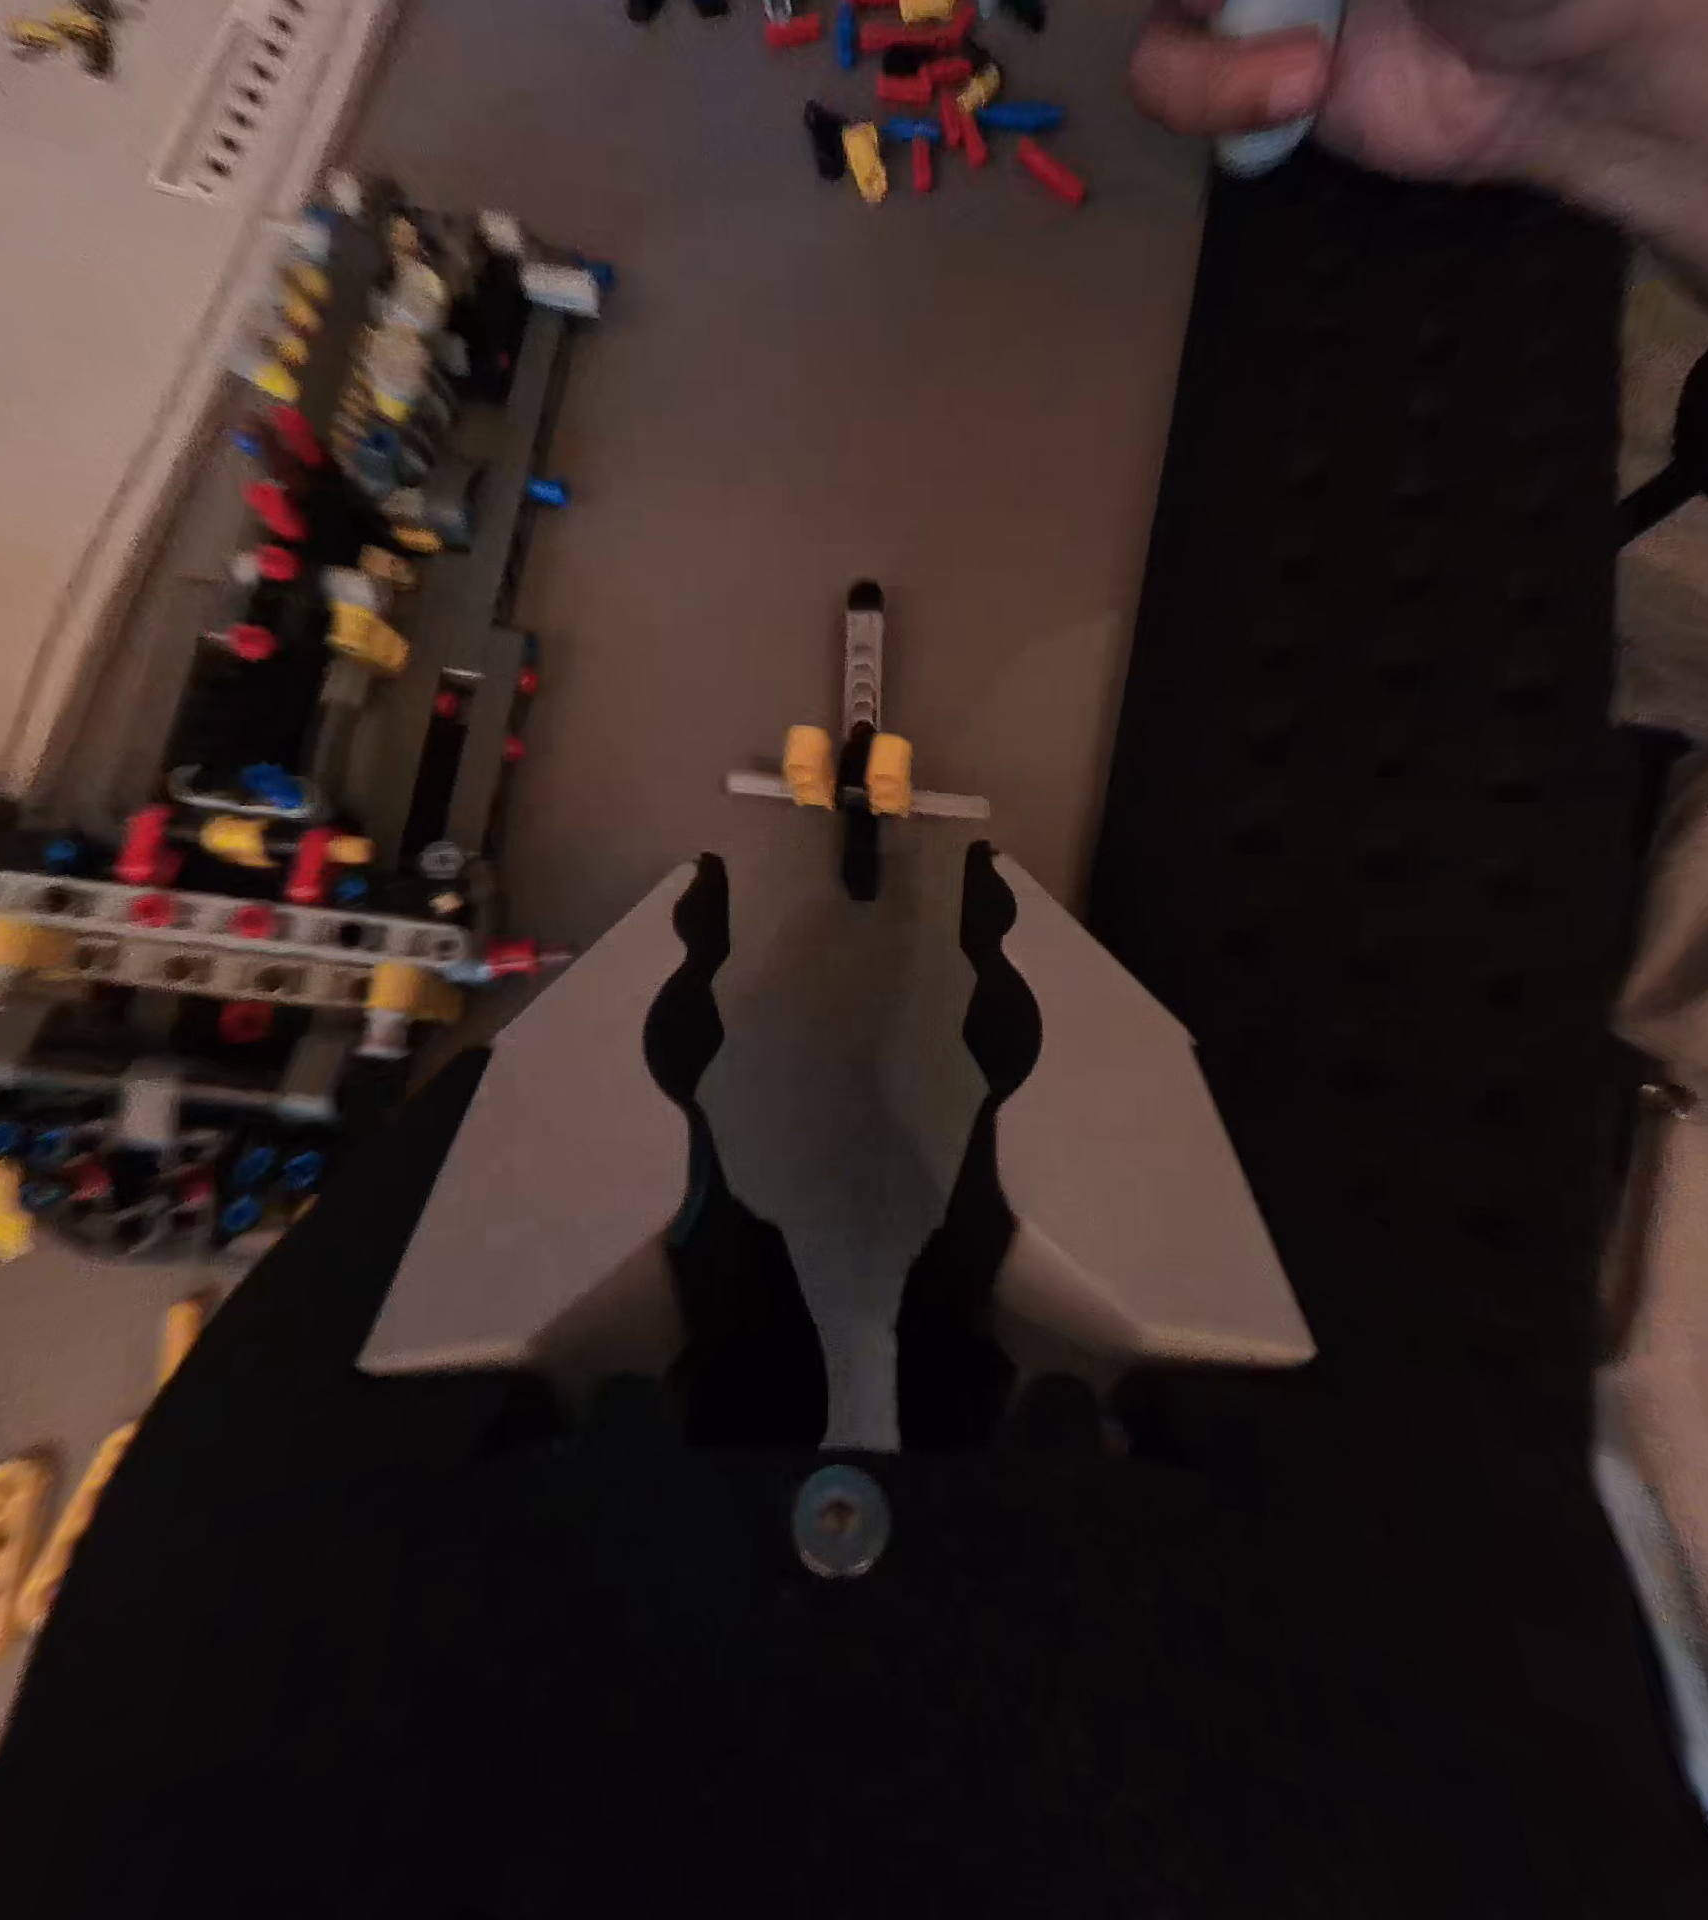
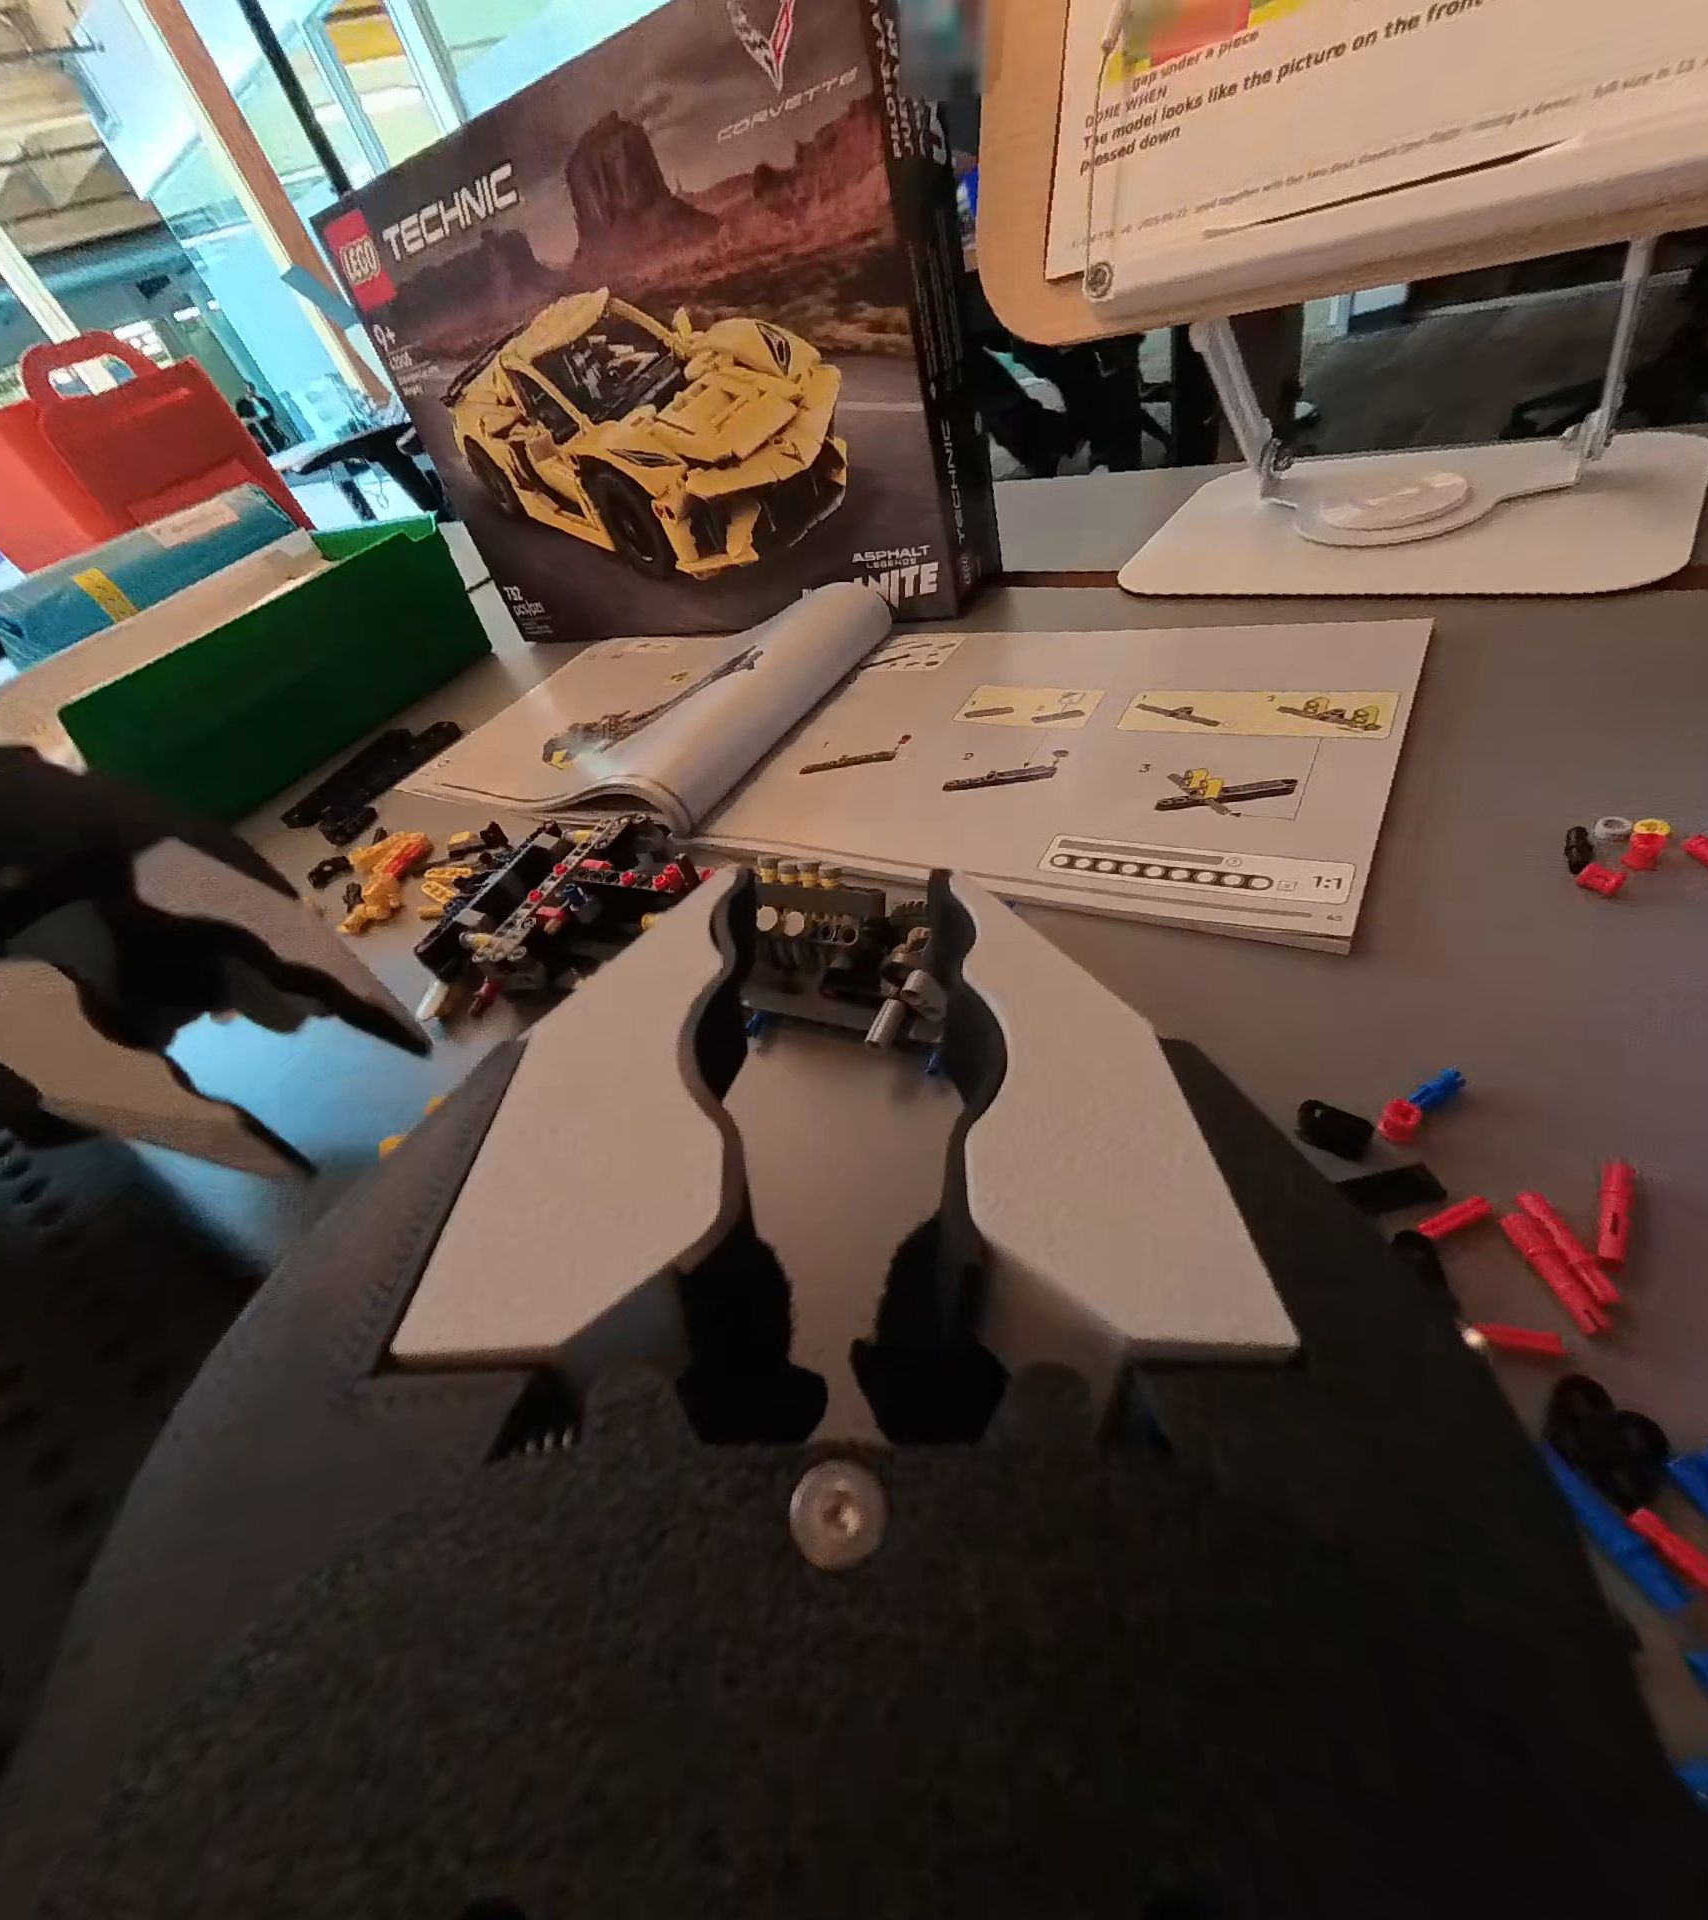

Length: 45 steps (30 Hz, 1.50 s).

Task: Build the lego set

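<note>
In the left wrist view a small sub-assembly (image 1: 860,769) lies on the grey table: a grey beam and a black beam crossed by a grey axle with two yellow connectors. My left gripper (image 1: 847,871) is open, and the black beam's near end lies between its tips without touching them. The partly built chassis (image 1: 206,935) stands to the left. My right gripper (image 2: 839,888) is open and empty, just in front of a grey engine block (image 2: 829,956) and the chassis (image 2: 559,894). The left gripper (image 2: 299,1070) shows open at the left of that view.
An open instruction booklet (image 2: 1037,748) lies behind the model, with the set's box (image 2: 684,343), a green bin (image 2: 278,644) and a document stand (image 2: 1432,509) farther back. Loose red, blue and black pins (image 2: 1556,1247) are scattered to the right. A hand (image 1: 1452,83) is at the top right. Left tips to right tips: about 20 centimetres.
</note>
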### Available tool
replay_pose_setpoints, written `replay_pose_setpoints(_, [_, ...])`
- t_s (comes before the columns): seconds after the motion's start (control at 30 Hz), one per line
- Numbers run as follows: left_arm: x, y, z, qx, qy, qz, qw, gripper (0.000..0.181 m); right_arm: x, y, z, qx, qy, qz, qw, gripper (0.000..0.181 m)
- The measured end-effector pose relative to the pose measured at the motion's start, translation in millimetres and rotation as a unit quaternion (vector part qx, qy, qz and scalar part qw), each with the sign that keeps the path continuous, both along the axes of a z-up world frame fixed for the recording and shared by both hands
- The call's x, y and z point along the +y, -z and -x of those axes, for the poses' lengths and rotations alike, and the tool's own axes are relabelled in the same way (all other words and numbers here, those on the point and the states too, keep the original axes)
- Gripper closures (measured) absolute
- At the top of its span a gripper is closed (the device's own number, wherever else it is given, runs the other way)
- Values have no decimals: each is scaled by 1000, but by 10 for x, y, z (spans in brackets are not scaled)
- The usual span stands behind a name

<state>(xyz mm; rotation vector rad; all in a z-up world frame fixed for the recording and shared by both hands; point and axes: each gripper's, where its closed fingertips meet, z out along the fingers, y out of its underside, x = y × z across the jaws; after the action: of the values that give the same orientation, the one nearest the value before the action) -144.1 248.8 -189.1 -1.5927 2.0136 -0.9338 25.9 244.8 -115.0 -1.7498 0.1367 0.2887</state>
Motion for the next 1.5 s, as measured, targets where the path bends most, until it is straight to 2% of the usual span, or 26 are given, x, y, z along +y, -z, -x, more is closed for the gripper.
replay_pose_setpoints(0.1, [225, -502, -97, -41, -18, 17, 999, 143, -5, -12, -26, 12, 1, -6, 1000, 150])
replay_pose_setpoints(0.17, [481, -844, -446, -74, -44, 3, 996, 149, -6, -18, -35, 16, 1, -9, 1000, 149])
replay_pose_setpoints(0.23, [742, -985, -899, -74, -64, -35, 995, 149, -10, -20, -47, 17, 3, -10, 1000, 150])
replay_pose_setpoints(0.3, [978, -870, -1327, -25, -78, -81, 993, 147, -21, -33, -47, 23, 1, -15, 1000, 150])
replay_pose_setpoints(0.33, [1009, -779, -1538, -3, -63, -92, 994, 147, -30, -45, -56, 26, 2, -19, 999, 150])
replay_pose_setpoints(0.43, [936, -495, -2100, 17, 5, -110, 994, 152, -59, -77, -88, 37, 6, -30, 999, 151])
replay_pose_setpoints(0.47, [907, -379, -2234, 26, 23, -123, 992, 150, -63, -82, -93, 42, 5, -32, 999, 151])
replay_pose_setpoints(0.53, [837, -225, -2471, 25, 41, -149, 988, 133, -67, -88, -92, 49, 2, -35, 998, 151])
replay_pose_setpoints(0.63, [729, -135, -2704, 7, 54, -162, 985, 131, -62, -86, -67, 50, -5, -35, 998, 152])
replay_pose_setpoints(0.77, [653, 16, -2811, 15, 71, -163, 984, 130, -39, -61, -17, 48, -18, -27, 998, 152])
replay_pose_setpoints(0.9, [725, 160, -2846, 29, 72, -187, 979, 130, -31, -56, -4, 53, -23, -27, 998, 152])
replay_pose_setpoints(1.07, [786, 157, -2831, 28, 70, -178, 981, 132, -17, -40, -8, 63, -26, -23, 997, 151])
replay_pose_setpoints(1.2, [845, 135, -2805, 23, 64, -172, 983, 134, 36, 57, -141, 58, 6, 0, 998, 149])
replay_pose_setpoints(1.33, [960, 94, -2777, 16, 53, -180, 982, 137, 143, 282, -385, 39, 44, 56, 997, 130])
replay_pose_setpoints(1.5, [1176, 83, -2674, 29, 34, -197, 979, 162, 383, 476, -546, -15, 26, 134, 991, 112])
